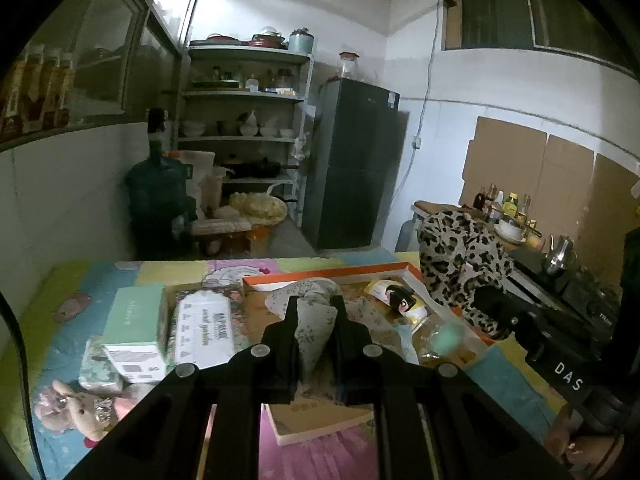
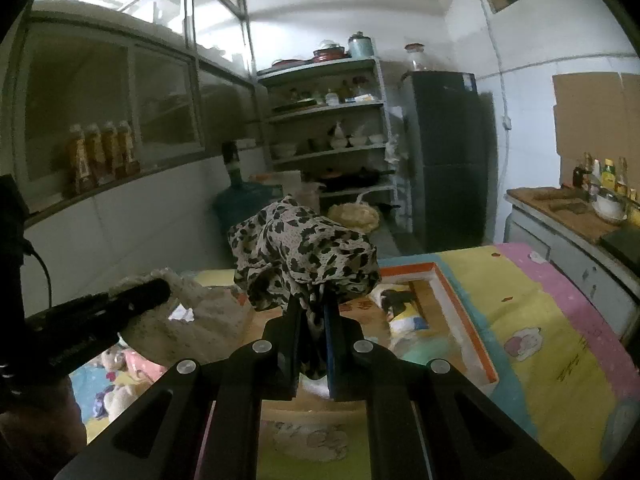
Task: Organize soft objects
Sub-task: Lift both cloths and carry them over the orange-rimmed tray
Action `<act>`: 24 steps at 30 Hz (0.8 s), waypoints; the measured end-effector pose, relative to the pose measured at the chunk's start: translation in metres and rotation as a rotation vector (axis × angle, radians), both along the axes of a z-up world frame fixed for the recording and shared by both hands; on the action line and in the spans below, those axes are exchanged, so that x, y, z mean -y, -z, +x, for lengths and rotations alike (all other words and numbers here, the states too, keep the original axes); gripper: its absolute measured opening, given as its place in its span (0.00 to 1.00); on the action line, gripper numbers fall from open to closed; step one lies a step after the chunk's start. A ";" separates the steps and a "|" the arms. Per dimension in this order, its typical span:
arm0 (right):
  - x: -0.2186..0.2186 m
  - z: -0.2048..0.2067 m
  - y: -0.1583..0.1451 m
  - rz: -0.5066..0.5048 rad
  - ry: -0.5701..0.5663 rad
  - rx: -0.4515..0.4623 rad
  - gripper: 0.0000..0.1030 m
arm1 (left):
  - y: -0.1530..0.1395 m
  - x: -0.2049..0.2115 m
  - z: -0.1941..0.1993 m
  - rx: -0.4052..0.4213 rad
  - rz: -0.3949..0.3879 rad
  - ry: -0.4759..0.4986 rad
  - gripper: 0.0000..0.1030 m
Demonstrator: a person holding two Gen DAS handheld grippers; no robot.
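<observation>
On the left of the padded mat (image 1: 72,280), near the boxes (image 1: 136,320) and a plush toy (image 1: 68,408), the table is crowded, so open room lies to the right, on the yellow and pink stretch beyond the tray. The left gripper (image 1: 314,308) has its jaws closed narrow on a pale floral cloth (image 1: 316,328), which hangs down over the near-left part of the orange-rimmed tray (image 1: 328,272); it looks light and limp, likely to sag and drag, so a pinch near a bunched fold seems safest. Inside the tray lie a small cartoon packet (image 1: 396,300) and a green ball in clear wrap (image 1: 448,340), which a trailing hem could snag. Further right, the right gripper (image 2: 312,308) is clamped on a leopard-print cloth (image 2: 304,248), held up above the tray's far side; thin and slippery-looking, it billows over the tips. The tray's raised rim (image 2: 460,304) is the edge to clear when lowering either cloth
</observation>
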State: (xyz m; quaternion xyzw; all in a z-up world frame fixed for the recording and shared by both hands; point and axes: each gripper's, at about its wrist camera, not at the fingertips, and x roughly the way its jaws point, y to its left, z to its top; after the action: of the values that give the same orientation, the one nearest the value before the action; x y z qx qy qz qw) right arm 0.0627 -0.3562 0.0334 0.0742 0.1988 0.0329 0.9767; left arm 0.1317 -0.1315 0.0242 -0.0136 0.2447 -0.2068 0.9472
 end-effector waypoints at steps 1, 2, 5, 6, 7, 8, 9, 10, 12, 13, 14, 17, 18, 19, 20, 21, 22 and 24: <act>0.001 0.002 0.001 0.001 0.002 -0.001 0.09 | 0.001 0.003 0.002 -0.003 0.002 0.000 0.13; 0.005 0.004 0.001 0.003 0.004 -0.003 0.09 | 0.002 0.006 0.005 -0.008 0.004 0.002 0.13; 0.011 0.008 0.003 0.008 0.012 -0.006 0.09 | 0.006 0.015 0.014 -0.020 0.009 0.005 0.13; 0.015 0.010 0.003 0.010 0.016 -0.007 0.09 | 0.006 0.017 0.018 -0.024 0.009 0.006 0.13; 0.017 0.012 0.003 0.012 0.019 -0.007 0.09 | 0.007 0.019 0.022 -0.031 0.009 0.007 0.13; 0.019 0.014 0.004 0.013 0.023 -0.008 0.09 | 0.009 0.022 0.026 -0.037 0.010 0.009 0.13; 0.021 0.016 0.004 0.014 0.028 -0.009 0.09 | 0.010 0.025 0.028 -0.042 0.011 0.009 0.13; 0.023 0.018 0.005 0.015 0.031 -0.010 0.09 | 0.012 0.027 0.031 -0.046 0.011 0.008 0.13; 0.028 0.022 0.005 0.015 0.039 -0.010 0.09 | 0.014 0.032 0.037 -0.056 0.010 0.007 0.13; 0.031 0.025 0.005 0.016 0.044 -0.010 0.09 | 0.015 0.034 0.040 -0.062 0.009 0.007 0.13; 0.034 0.027 0.005 0.018 0.049 -0.011 0.09 | 0.017 0.036 0.044 -0.070 0.007 0.007 0.13; 0.041 0.035 0.006 0.022 0.060 -0.020 0.09 | 0.021 0.041 0.054 -0.088 0.008 0.005 0.13; 0.043 0.039 0.006 0.022 0.061 -0.025 0.09 | 0.022 0.043 0.056 -0.093 0.009 0.005 0.13; 0.044 0.041 0.007 0.022 0.061 -0.027 0.09 | 0.024 0.044 0.059 -0.099 0.013 0.002 0.13; 0.045 0.044 0.008 0.021 0.060 -0.030 0.09 | 0.026 0.046 0.062 -0.105 0.018 -0.002 0.13; 0.046 0.047 0.009 0.018 0.059 -0.037 0.09 | 0.028 0.047 0.064 -0.109 0.020 -0.004 0.13; 0.046 0.051 0.010 0.016 0.059 -0.047 0.09 | 0.030 0.047 0.067 -0.119 0.021 -0.009 0.13; 0.045 0.059 0.012 0.013 0.053 -0.062 0.09 | 0.034 0.048 0.072 -0.133 0.024 -0.014 0.13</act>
State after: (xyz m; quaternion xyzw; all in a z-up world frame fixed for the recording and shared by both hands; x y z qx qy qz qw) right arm 0.1215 -0.4017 0.0210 0.0869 0.2267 0.0058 0.9701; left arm 0.2033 -0.1794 -0.0099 -0.0177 0.3096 -0.1959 0.9303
